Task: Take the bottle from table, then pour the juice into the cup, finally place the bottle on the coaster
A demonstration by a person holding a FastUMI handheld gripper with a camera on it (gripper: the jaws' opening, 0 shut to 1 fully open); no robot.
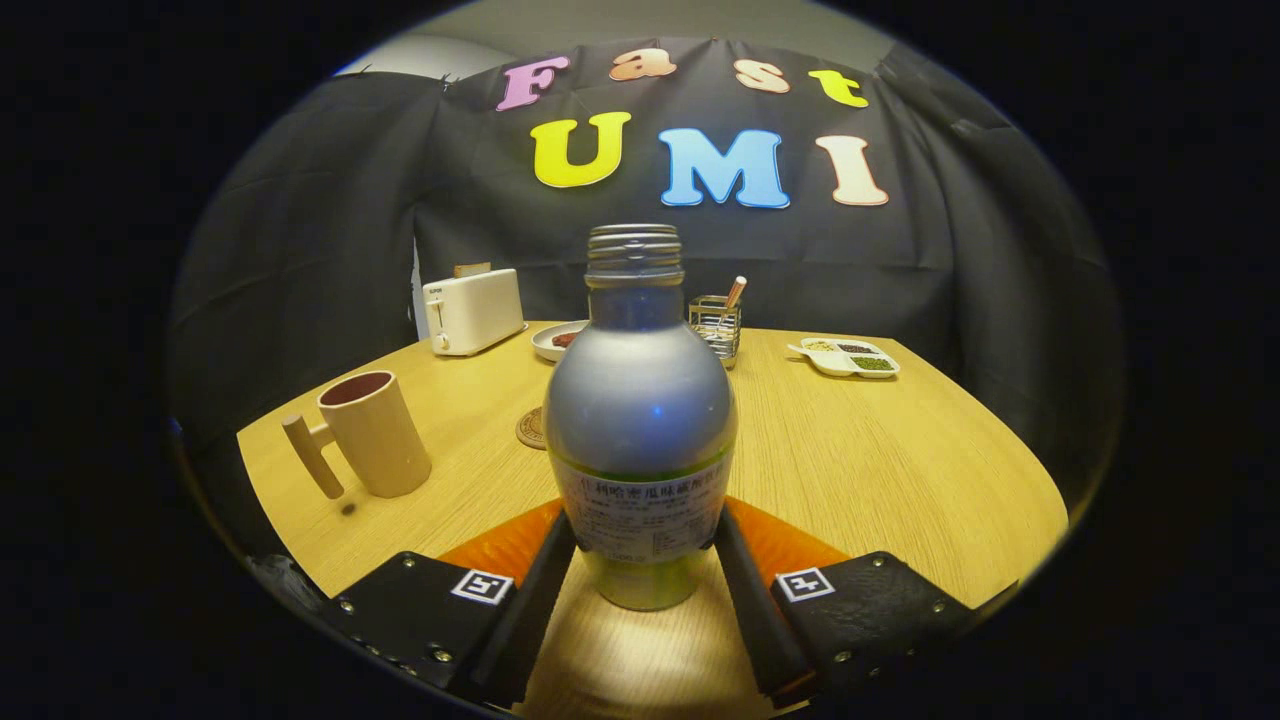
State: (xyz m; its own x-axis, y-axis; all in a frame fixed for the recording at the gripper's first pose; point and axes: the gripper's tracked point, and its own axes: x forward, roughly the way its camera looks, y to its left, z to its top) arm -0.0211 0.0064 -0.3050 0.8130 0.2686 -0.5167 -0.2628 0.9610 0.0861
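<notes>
An uncapped bottle [640, 400] with a threaded neck, a white label and greenish juice low inside stands upright between my fingers. My gripper [645, 528] is shut on it, with both fingers [548, 575] pressing against its labelled lower sides. Whether its base rests on the wooden table [900, 460] or hangs just above it, I cannot tell. A tan cup [372, 432] with a dark inside and a wooden side handle stands to the left, beyond the fingers. A round brown coaster [530, 428] lies behind the bottle's left side, partly hidden by it.
At the back of the table stand a white toaster [472, 310], a small plate [560, 340] with something dark on it, a wire holder [715, 328] with sticks, and a divided white dish [848, 358] at the back right. The table edge curves away on both sides.
</notes>
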